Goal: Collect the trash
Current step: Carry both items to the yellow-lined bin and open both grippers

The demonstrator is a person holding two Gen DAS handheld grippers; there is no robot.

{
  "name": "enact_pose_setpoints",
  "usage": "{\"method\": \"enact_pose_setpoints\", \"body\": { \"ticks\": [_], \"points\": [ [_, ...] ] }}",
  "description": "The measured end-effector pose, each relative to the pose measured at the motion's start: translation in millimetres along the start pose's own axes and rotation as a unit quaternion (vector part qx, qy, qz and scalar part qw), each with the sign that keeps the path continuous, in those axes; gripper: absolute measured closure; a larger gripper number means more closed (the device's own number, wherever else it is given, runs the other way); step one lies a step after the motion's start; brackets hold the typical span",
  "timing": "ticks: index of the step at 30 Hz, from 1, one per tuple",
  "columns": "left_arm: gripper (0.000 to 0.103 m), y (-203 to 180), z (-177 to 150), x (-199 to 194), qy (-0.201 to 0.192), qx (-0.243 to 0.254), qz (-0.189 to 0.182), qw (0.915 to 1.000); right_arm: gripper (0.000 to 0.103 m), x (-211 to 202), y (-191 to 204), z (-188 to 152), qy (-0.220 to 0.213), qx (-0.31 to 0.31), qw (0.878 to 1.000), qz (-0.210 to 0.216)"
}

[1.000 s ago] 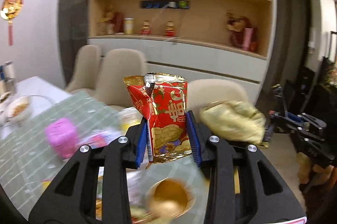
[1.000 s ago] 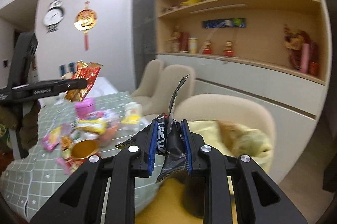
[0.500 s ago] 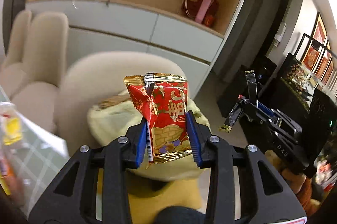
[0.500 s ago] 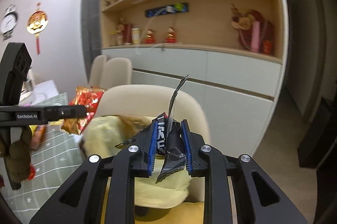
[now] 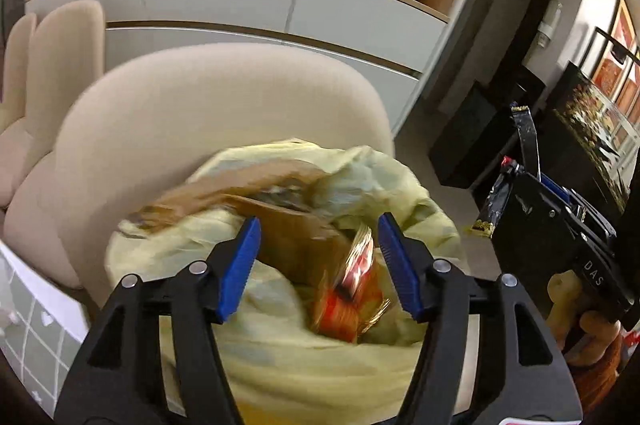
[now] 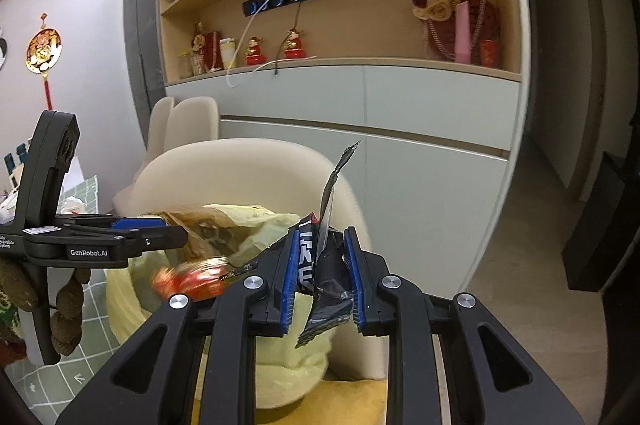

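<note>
A pale yellow trash bag [image 5: 280, 357] stands open on a beige chair, with brown paper [image 5: 296, 225] inside. My left gripper [image 5: 316, 265] is open right above the bag's mouth. A red and gold snack packet [image 5: 352, 301], blurred, is falling between its jaws into the bag; it also shows in the right wrist view [image 6: 188, 279]. My right gripper [image 6: 324, 273] is shut on a black snack wrapper [image 6: 328, 281], held beside the bag [image 6: 280, 225] to its right. The left gripper [image 6: 132, 237] shows there at the left.
The beige chair [image 5: 200, 93] curves behind the bag, with more chairs [image 5: 60, 37] at the left. A green checked tablecloth [image 6: 64, 377] edges the table at the lower left. A grey cabinet with wooden shelves [image 6: 360, 97] fills the back.
My left gripper has opened and let go of the red packet, which drops into the bag. Both grippers moved closer to the bag; the right still holds the black wrapper.
</note>
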State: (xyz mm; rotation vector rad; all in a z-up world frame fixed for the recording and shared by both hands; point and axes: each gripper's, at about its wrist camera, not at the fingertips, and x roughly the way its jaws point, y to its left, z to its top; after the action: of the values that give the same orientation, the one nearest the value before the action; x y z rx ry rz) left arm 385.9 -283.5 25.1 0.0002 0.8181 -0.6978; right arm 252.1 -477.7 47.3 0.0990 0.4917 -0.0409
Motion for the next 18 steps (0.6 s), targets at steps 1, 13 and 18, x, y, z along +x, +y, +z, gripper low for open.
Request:
{"method": "enact_pose_setpoints", "body": {
  "ticks": [1,13,18],
  "points": [
    [0.045,7.1,-0.9,-7.7,-0.003,-0.012,-0.001,0.9999,0.081,5.1,5.2,1.7,0.002,0.0,1.0,0.01],
    [0.041,28.2,-11.0,-80.1,-0.058,-0.084,0.041,0.9939,0.081,81.4,85.6,-5.0,0.109,-0.048,0.989,0.083],
    [0.041,31.7,-17.6,-109.4,-0.085,-0.078,0.079,0.9903,0.078,85.2,93.5,-12.0,0.128,-0.057,0.986,0.087]
  ]
}}
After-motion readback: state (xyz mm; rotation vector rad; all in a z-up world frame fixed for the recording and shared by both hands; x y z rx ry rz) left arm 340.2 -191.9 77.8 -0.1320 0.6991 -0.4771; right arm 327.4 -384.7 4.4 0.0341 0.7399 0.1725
